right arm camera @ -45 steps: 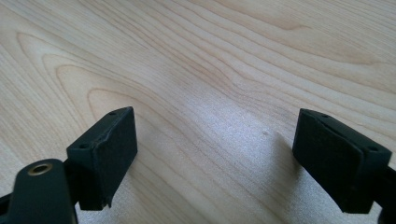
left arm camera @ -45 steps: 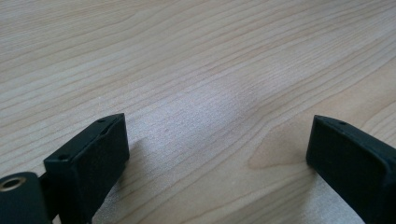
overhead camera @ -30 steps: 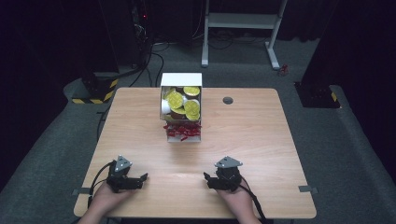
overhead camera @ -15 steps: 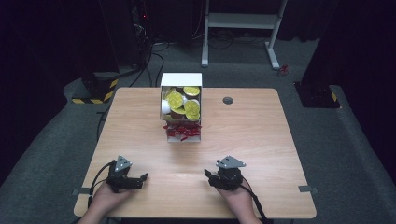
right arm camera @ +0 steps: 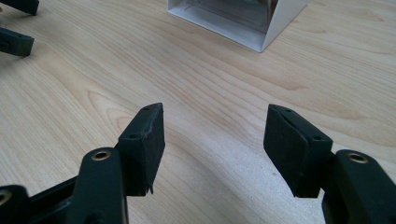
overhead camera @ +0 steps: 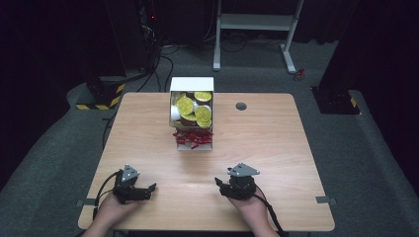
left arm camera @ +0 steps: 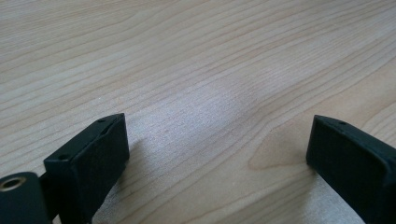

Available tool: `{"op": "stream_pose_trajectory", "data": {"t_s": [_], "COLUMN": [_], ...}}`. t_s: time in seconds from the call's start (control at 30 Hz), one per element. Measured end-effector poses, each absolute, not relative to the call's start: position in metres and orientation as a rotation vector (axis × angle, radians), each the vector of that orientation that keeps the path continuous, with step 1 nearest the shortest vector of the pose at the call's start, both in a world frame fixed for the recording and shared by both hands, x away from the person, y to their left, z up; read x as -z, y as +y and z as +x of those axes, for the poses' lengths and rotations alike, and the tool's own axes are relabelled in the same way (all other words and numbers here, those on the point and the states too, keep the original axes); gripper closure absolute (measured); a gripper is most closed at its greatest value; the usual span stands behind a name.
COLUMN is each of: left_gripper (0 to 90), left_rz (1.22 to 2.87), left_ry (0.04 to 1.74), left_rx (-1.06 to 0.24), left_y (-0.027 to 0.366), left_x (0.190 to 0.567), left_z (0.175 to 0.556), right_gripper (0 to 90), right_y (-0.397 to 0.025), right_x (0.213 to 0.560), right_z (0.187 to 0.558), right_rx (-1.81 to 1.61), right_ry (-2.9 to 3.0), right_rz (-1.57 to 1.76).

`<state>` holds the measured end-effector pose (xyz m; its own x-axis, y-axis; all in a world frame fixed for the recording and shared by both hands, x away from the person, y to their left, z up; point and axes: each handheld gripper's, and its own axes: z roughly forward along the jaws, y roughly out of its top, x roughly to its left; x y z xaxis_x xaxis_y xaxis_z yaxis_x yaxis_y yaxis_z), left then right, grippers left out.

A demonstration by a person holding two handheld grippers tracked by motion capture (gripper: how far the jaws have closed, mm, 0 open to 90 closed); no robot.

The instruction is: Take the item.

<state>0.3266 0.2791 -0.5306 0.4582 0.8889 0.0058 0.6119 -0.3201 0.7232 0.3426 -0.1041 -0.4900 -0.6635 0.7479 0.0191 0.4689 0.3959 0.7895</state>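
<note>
Tabletop (overhead camera: 276, 148): light wood grain, rounded corners, small dark round grommet (overhead camera: 241, 106) near the far edge. Room is dim — grey carpet, black cables on the floor behind, a white metal frame (overhead camera: 257, 22) at the back, a yellow-black striped base (overhead camera: 101, 98) at far left.

White box (overhead camera: 191, 116) stands at the centre of the far half of the tabletop, open side up toward the camera; inside are round yellow-topped items (overhead camera: 193, 109) with red shredded filler (overhead camera: 192, 138) at its near end.

Left gripper (overhead camera: 150, 188) rests at the near left edge, held in a hand; its fingers (left arm camera: 93, 158) are spread wide over bare wood, nothing between them. Right gripper (overhead camera: 217, 183) rests near centre-right — fingers (right arm camera: 144, 140) likewise released, empty. In the right gripper view the box's corner lies ahead, well apart from the fingers.
</note>
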Motion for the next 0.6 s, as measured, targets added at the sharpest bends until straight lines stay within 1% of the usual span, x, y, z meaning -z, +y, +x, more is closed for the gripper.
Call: {"op": "stream_pose_trajectory", "data": {"t_s": [0.33,0.53,0.57,0.6], "left_gripper": [6.0,6.1,6.1,6.1], "left_rz": [2.049,2.051,2.05,2.051], "left_ry": [1.248,1.246,1.247,1.246], "left_rx": [-0.539,-0.541,-0.54,-0.541], "left_y": [0.279,0.279,0.279,0.279], "left_x": [0.531,0.531,0.531,0.531], "left_z": [0.327,0.327,0.327,0.327], "right_gripper": [39.2,38.3,38.7,41.1], "right_y": [-0.103,-0.102,-0.101,-0.1], "right_x": [0.483,0.48,0.479,0.479], "right_z": [0.346,0.35,0.352,0.353], "right_rx": [-1.19,-1.163,-1.152,-1.142], "right_ry": [2.282,2.286,2.287,2.295], "right_rz": [1.043,1.047,1.049,1.042]}}
